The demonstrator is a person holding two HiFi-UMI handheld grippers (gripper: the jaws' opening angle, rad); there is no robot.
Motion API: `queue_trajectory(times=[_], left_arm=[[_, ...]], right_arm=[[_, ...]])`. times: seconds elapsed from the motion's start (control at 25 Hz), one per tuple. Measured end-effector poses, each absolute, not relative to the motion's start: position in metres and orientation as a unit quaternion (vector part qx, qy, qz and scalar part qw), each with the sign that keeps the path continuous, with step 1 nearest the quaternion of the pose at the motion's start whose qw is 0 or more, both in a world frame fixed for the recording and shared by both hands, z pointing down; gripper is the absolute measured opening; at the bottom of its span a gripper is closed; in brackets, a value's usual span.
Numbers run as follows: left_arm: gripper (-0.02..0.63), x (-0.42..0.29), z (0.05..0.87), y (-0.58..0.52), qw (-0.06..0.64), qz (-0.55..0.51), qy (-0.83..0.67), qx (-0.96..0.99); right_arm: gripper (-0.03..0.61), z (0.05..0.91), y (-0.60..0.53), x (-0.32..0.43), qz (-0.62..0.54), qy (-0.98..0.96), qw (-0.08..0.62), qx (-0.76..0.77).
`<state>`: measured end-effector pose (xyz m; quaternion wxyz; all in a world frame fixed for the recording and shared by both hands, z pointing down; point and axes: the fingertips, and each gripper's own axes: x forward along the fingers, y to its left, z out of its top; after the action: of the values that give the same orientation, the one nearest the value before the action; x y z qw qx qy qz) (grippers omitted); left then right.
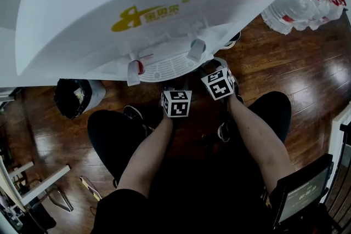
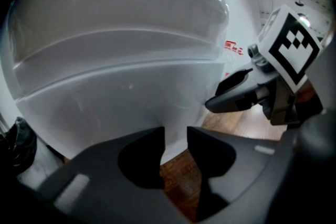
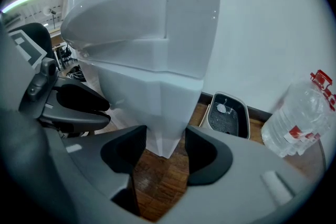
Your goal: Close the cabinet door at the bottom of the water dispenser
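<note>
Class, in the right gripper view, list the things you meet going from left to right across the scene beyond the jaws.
left gripper → water dispenser → grilled tray → clear water bottle

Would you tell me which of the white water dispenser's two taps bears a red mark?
The left white tap in the head view; it shows a red patch, while the right white tap looks plain.

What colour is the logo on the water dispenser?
Golden yellow; the logo shows best in the head view.
</note>
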<state>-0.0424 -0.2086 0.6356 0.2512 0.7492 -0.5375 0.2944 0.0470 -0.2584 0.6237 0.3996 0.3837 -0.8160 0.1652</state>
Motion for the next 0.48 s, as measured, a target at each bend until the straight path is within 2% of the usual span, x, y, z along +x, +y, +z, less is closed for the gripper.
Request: queue_trajectory(times=[0.48], left_arm=[[0.153, -0.0482, 0.6335, -0.2134, 0.251, 0.296, -0.540, 0.747]], right_arm=[[0.229, 0.6233, -0.2664, 0.0459, 0.166, -0.811, 0.399, 0.394]])
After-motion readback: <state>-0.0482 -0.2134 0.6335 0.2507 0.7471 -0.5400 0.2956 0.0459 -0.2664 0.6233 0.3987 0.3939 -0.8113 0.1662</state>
